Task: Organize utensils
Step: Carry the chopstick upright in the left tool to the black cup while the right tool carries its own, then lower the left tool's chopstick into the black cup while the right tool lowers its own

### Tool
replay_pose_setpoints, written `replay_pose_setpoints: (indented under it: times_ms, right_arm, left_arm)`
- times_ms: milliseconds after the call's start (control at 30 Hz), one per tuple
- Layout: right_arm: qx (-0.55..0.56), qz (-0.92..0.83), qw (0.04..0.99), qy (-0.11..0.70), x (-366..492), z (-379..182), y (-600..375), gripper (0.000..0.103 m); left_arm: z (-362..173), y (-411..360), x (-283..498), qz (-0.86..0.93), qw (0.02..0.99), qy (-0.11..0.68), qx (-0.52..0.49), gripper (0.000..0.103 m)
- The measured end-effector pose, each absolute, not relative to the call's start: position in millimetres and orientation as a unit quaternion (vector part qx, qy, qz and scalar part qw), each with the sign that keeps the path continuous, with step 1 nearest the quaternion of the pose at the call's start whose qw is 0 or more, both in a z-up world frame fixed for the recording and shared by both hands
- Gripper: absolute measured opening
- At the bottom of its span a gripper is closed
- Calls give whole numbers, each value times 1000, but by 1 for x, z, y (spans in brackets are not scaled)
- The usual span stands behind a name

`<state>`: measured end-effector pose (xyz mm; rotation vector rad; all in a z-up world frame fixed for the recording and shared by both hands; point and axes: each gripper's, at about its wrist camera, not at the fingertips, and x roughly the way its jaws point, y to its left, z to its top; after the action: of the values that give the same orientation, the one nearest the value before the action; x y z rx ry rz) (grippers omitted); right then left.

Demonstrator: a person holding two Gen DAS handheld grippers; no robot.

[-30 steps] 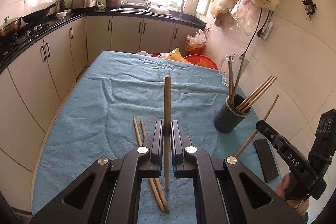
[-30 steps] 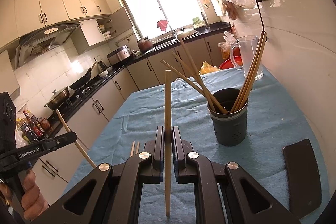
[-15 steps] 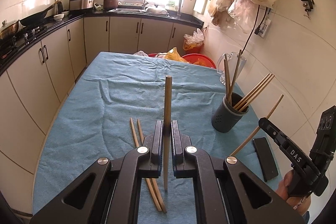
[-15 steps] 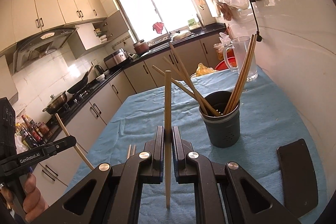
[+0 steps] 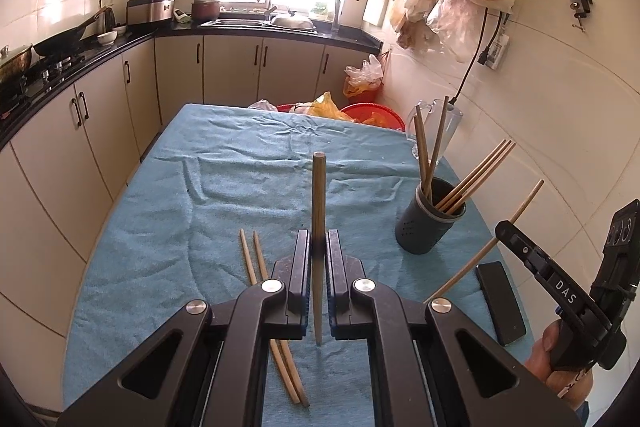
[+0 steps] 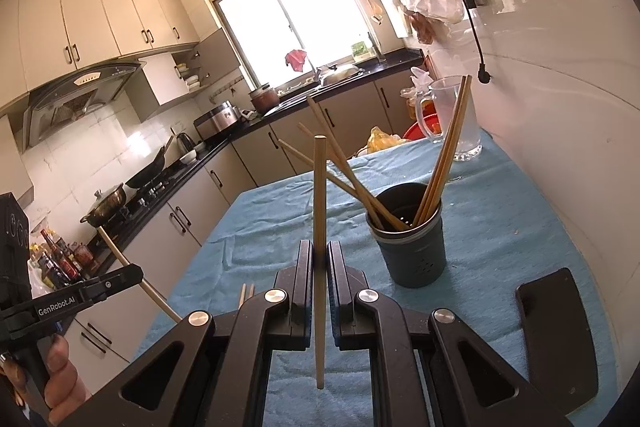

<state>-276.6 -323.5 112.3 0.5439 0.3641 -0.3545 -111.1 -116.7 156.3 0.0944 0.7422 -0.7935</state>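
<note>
Left claw [image 5: 318, 259] was clamped on one chopstick [image 5: 318, 211], held upright above the blue towel [image 5: 168, 227] covering the surface. Two loose chopsticks [image 5: 256, 267] lay flat on the towel just left of that claw, side by side and running under its frame. Right of centre, the dark utensil holder [image 5: 430, 223] stood upright on the towel with five chopsticks leaning in it; the clear pitcher [image 5: 450, 119] stood behind it near the wall. Black phone [image 5: 500, 303] lay flat on the towel, right of the holder. Right claw [image 6: 319, 263] was clamped on a second chopstick [image 6: 319, 195], also upright, with the holder just ahead and right of it. Neither held stick touched the holder.
</note>
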Motion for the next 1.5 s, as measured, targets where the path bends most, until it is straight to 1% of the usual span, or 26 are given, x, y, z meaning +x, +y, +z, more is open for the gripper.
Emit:
replay_pose_setpoints:
  times_ms: [767, 1100, 1500]
  right_arm:
    - [300, -207, 919, 150, -315, 114, -358, 7]
    - [317, -230, 911, 127, -340, 123, -386, 7]
    - [328, -240, 909, 93, -351, 150, -416, 7]
  left_arm:
    - [170, -154, -123, -401, 842, 354, 64, 6]
    - [194, -187, -132, -427, 834, 341, 72, 6]
    - [229, -233, -133, -452, 828, 323, 72, 6]
